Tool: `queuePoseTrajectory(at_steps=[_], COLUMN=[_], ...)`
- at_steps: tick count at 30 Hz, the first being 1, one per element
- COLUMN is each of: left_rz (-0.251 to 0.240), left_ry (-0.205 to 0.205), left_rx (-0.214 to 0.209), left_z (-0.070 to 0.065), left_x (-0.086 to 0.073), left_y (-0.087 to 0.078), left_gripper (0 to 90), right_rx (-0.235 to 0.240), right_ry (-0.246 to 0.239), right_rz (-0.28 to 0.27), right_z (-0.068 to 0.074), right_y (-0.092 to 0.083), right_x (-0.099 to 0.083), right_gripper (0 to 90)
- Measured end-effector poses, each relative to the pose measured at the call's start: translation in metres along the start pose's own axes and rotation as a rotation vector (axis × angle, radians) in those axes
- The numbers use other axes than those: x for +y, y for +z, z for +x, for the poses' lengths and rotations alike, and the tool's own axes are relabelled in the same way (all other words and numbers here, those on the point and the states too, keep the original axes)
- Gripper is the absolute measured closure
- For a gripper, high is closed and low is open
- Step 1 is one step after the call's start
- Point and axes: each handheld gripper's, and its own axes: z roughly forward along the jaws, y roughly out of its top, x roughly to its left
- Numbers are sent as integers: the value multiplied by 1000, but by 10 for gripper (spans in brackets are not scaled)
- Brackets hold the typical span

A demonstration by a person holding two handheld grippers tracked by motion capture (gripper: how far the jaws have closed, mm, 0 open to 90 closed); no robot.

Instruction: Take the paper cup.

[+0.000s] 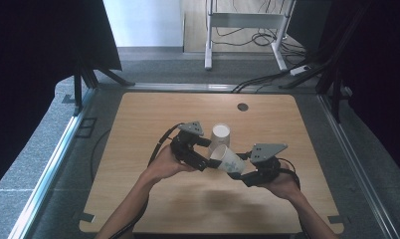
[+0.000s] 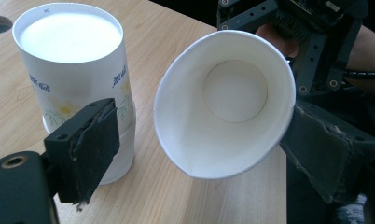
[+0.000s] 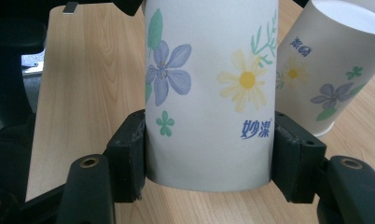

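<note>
A flowered white paper cup (image 1: 229, 159) is held tilted above the wooden table (image 1: 138, 199), and my right gripper (image 1: 242, 173) is shut on its lower part. In the right gripper view both pads press the cup's (image 3: 209, 93) sides around my right gripper (image 3: 209, 156). The cup's open mouth (image 2: 225, 100) faces my left gripper (image 2: 199, 144), which is open, its jaws on either side of the rim. A second flowered cup (image 1: 221, 133) stands upside down on the table just behind, seen as a cup (image 2: 71, 60) beside the left jaw and as a cup (image 3: 323, 70) at the right.
A round cable hole (image 1: 243, 106) sits near the table's far edge. Dark curtains hang on both sides. A metal desk frame (image 1: 245, 22) and cables (image 1: 257, 79) lie on the floor beyond. The table's near half is bare wood.
</note>
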Motion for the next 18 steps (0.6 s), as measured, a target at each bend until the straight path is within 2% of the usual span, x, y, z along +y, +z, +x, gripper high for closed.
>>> queuePoseTrajectory(at_steps=[3,5,12,15,16,18], left_rz=[2,7,-4,-11,-15,-12], left_ry=[-3,-9,-22,-20,-19,-17], left_rx=[-7,-37,-84,-107,-115,-110], left_z=[0,1,2,2,2,1], left_x=[0,-1,-1,0,0,1], left_y=[1,4,10,11,11,11], left_gripper=[122,126,146,180,226,230], right_rx=[-3,3,15,19,26,26], right_ry=[-4,-6,-20,-23,-24,-25], right_rz=[1,-8,-15,-16,-17,-17], right_z=[0,1,2,2,2,2], right_y=[0,0,1,2,3,3], right_x=[0,0,1,2,1,1], right_gripper=[367,367,367,367,366,365])
